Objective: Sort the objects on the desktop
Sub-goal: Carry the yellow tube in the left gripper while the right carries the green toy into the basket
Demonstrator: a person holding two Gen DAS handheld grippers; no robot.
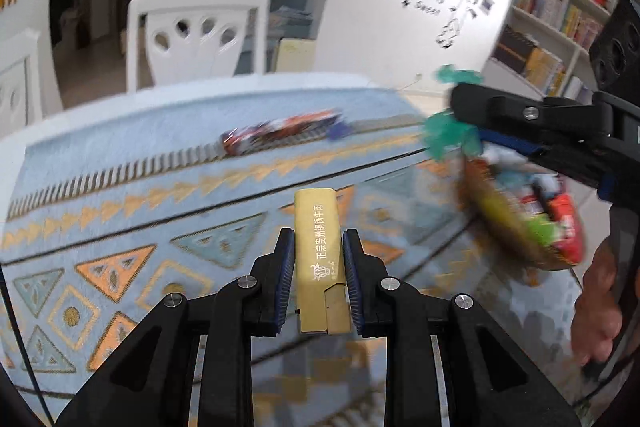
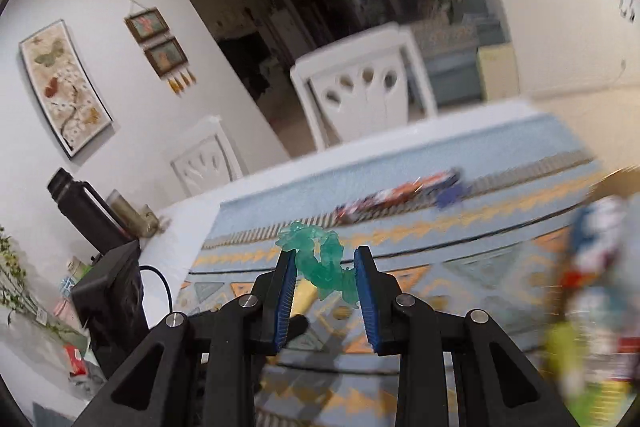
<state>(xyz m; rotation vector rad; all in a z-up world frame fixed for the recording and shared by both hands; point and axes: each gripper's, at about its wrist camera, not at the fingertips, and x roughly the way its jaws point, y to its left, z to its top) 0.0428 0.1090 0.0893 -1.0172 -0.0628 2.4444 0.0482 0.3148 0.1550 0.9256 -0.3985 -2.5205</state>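
Observation:
My left gripper (image 1: 319, 241) is shut on a gold snack packet (image 1: 319, 251) with white Chinese print, held above the patterned tablecloth (image 1: 120, 227). My right gripper (image 2: 325, 254) is shut on a translucent green frilly hair tie (image 2: 320, 259), held above the table. In the left wrist view the right gripper (image 1: 456, 115) shows at the right with the green hair tie (image 1: 444, 135) in its jaws, just above a woven basket (image 1: 516, 231) full of colourful snack packets. A red-and-blue packet (image 1: 280, 133) lies blurred at the far side of the table, and shows in the right wrist view too (image 2: 396, 199).
White chairs (image 1: 192, 31) stand beyond the table's far edge. A black bottle (image 2: 80, 207) and a black box (image 2: 112, 299) sit at the left end of the table. A bookshelf (image 1: 560, 15) lines the right wall. The basket shows blurred at the right edge (image 2: 592, 287).

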